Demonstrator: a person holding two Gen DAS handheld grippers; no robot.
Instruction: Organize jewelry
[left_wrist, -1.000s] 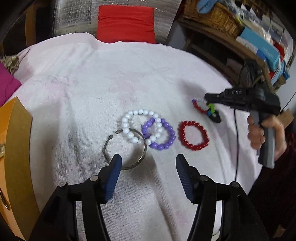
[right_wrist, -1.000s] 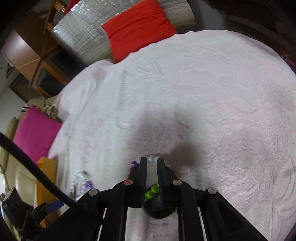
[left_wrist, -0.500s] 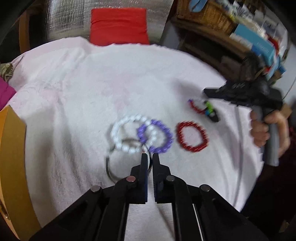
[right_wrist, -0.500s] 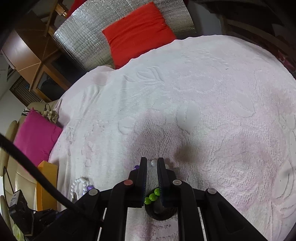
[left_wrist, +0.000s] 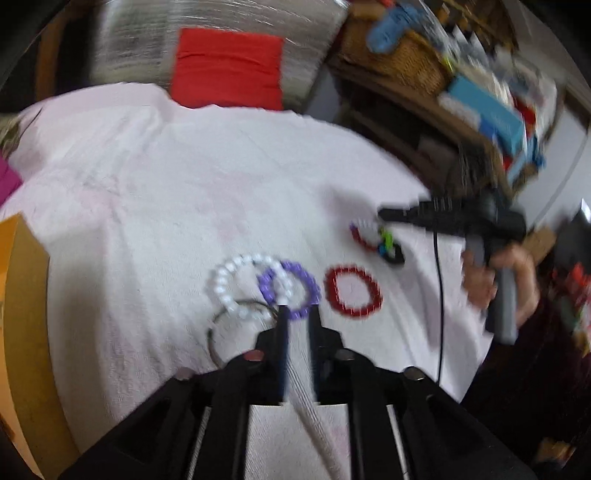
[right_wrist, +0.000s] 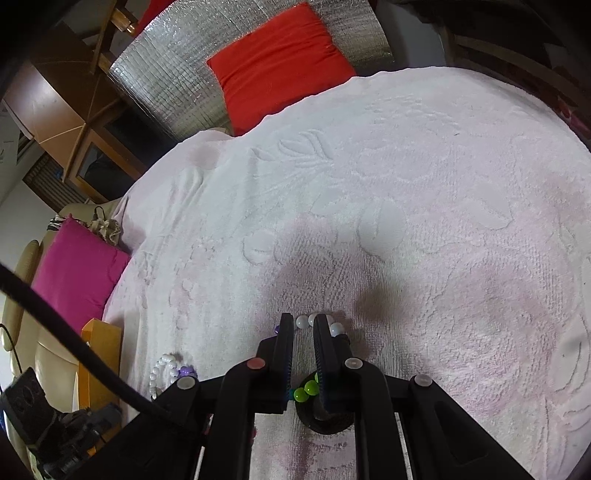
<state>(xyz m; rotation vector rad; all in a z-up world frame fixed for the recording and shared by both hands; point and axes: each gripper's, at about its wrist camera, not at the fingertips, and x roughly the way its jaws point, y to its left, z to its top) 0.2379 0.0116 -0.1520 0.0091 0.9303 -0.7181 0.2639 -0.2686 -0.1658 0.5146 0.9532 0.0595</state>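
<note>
On the pale pink cloth lie a white bead bracelet, a purple one overlapping it, a red one and a thin metal ring. My left gripper hovers at the near rim of the purple bracelet. Its jaws are opening, a narrow gap with only cloth showing between them. The view is blurred. My right gripper, held in a hand, is shut on a multicoloured bead bracelet with a black loop. Green beads sit between its pads.
An orange box stands at the cloth's left edge. A red cushion and silver panel stand at the back, a magenta cushion at the left. Cluttered shelves with a basket rise at the right. A black cable hangs there.
My left gripper went from wide open to shut, then parted a little, and now sits closer to the purple and white bracelets. My right gripper kept its hold and barely moved.
</note>
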